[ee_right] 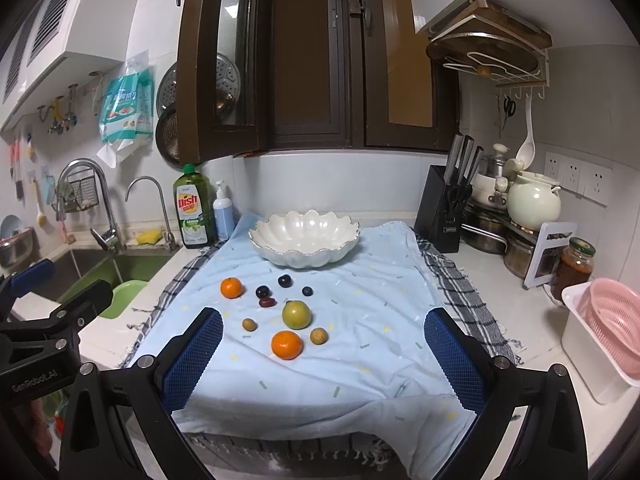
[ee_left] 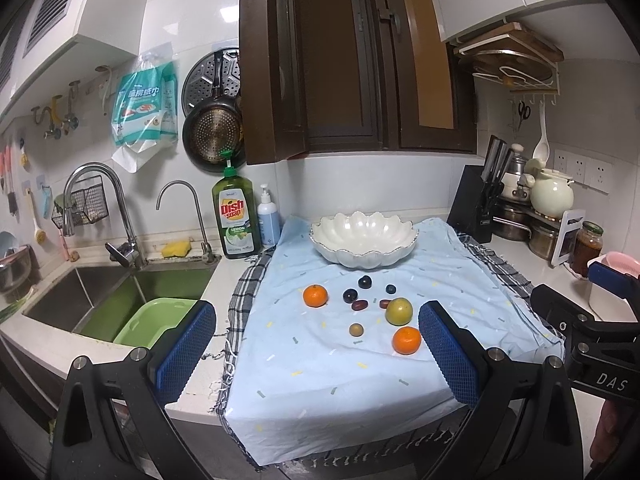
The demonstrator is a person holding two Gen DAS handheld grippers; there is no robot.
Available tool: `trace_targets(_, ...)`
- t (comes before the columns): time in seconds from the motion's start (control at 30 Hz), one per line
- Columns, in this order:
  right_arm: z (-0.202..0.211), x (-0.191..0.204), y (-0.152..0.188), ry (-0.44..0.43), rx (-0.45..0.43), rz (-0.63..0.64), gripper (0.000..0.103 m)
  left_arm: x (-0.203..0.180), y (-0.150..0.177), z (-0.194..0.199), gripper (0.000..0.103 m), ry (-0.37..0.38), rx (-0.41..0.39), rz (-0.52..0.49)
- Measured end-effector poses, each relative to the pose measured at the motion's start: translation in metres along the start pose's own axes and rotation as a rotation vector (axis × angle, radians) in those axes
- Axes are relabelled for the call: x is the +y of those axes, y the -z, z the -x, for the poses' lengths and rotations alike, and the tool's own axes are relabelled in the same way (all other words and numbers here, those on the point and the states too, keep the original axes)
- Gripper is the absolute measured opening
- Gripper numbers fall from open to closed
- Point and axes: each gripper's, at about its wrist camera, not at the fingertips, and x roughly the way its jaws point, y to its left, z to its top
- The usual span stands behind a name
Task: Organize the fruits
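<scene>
Left gripper (ee_left: 316, 356) released, empty, short of fruits. Fruit cluster mid-cloth: far orange (ee_right: 231, 287) left, near orange (ee_right: 286, 345) dead ahead of right gripper (ee_right: 324, 360), also released; right nearer. Bowl (ee_right: 280, 256) empty, beyond cluster, straight ahead.

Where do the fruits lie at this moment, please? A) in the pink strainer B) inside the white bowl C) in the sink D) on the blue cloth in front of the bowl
D: the oranges and the other fruits lie on the blue cloth, and the white bowl behind them holds nothing.
</scene>
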Motion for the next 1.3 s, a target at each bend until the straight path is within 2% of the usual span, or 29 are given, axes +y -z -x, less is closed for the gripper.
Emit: trace_targets(1.3,0.0027,0.0055,-0.0049,0.003,-0.007,0.003,0.102,-0.0047,-0.0018,-0.0007,0.103,0.006,0.002,-0.001)
